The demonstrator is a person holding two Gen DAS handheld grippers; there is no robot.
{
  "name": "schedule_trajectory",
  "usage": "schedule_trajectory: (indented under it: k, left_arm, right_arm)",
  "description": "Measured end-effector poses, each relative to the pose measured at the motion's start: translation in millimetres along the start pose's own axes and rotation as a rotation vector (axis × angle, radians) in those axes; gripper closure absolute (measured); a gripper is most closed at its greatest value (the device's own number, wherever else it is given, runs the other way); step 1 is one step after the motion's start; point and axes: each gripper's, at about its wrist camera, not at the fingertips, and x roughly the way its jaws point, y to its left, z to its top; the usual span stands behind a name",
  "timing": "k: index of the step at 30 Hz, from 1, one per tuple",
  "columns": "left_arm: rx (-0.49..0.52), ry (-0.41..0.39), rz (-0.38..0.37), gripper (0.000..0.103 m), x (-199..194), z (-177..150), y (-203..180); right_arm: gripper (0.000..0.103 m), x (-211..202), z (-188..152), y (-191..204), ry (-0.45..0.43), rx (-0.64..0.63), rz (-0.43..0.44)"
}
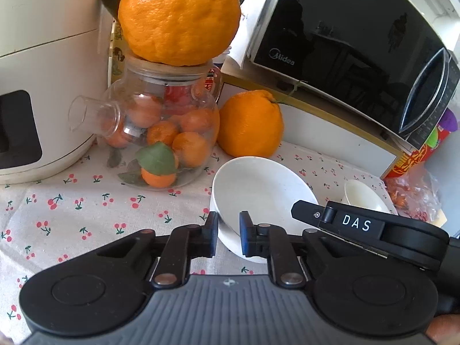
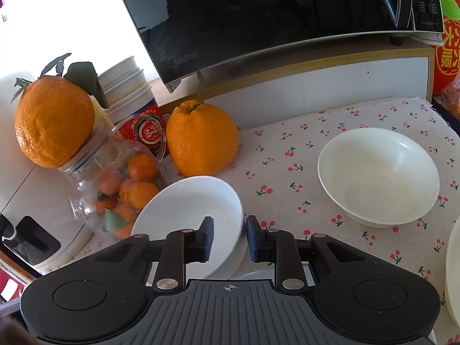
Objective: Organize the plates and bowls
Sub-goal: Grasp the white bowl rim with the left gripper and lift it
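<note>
A black glass-fronted microwave oven is sitting on a white shelf at the back, above a cherry-printed white tablecloth. A white rounded kitchen appliance is standing at the left edge of the cloth. Beside it, a clear glass teapot filled with small tangerines is carrying a large bumpy orange citrus fruit on its mouth, and a second large orange fruit with a stem is resting on the cloth just to the teapot's right.

A wide white ceramic bowl is sitting upright on the cloth, well apart to the right of the grippers.

A shallow white ceramic dish is lying near the teapot, tilted, with both grippers gripping its rim. The left gripper is pinching the near left part of the rim, its blue pads nearly together on either side of the thin wall. The right gripper, marked DAS on its side, is clamping the rim on the opposite side in the same narrow way.

A stack of paper cups is standing behind the teapot.
</note>
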Motion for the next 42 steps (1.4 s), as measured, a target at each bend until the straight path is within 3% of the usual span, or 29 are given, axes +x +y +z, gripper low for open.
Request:
schedule_trajectory:
  k: [7,24,42]
  left_arm:
    - [-0.025,-0.012,-0.008,0.089,-3,5,2]
    - [0.000,-0.016,-0.007,0.089,-59,0,10]
    - [0.064,0.034,0.011,0.089,-102,-25,30]
  right_arm:
    - [0.082,-8,4,6,-0.015,-0.004,0.008]
    - [0.082,-60,-4,45,-0.044,-0.098,0.036]
    - [0.082,-98,-46,71,0.047,-0.200,0.086]
